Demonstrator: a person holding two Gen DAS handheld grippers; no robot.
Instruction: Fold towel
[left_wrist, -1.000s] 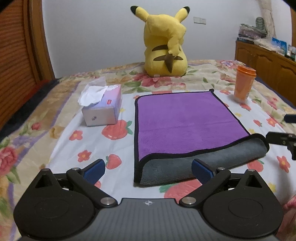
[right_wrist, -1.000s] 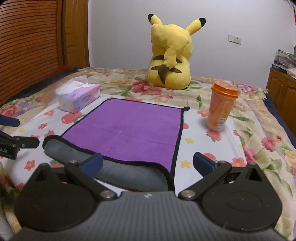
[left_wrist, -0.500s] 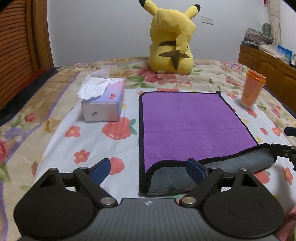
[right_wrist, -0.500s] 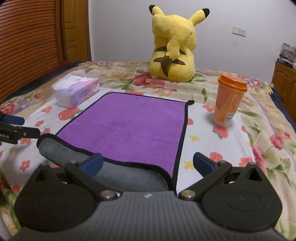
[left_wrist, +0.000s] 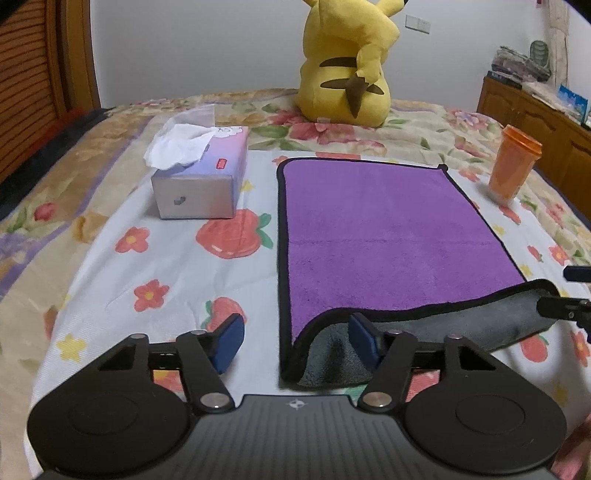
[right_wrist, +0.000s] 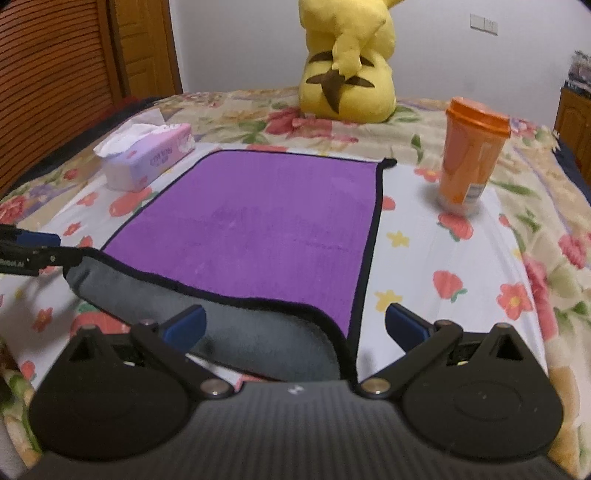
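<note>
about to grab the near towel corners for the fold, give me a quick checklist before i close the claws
1. Left claw open: ok, fingers spread wide.
2. Right claw open: ok, fingers spread wide.
3. Left claw lined up on a corner: ok, the towel near-left corner sits between its fingers.
4. Right claw lined up on a corner: ok, the near-right corner sits between its fingers.
5. Near edge lying flat: not ok, it is flipped over, grey underside showing.
6. Fingers around the fabric rather than above it: cannot tell.
7. Fold path clear: ok, tissue box and orange cup stand off the towel.
</note>
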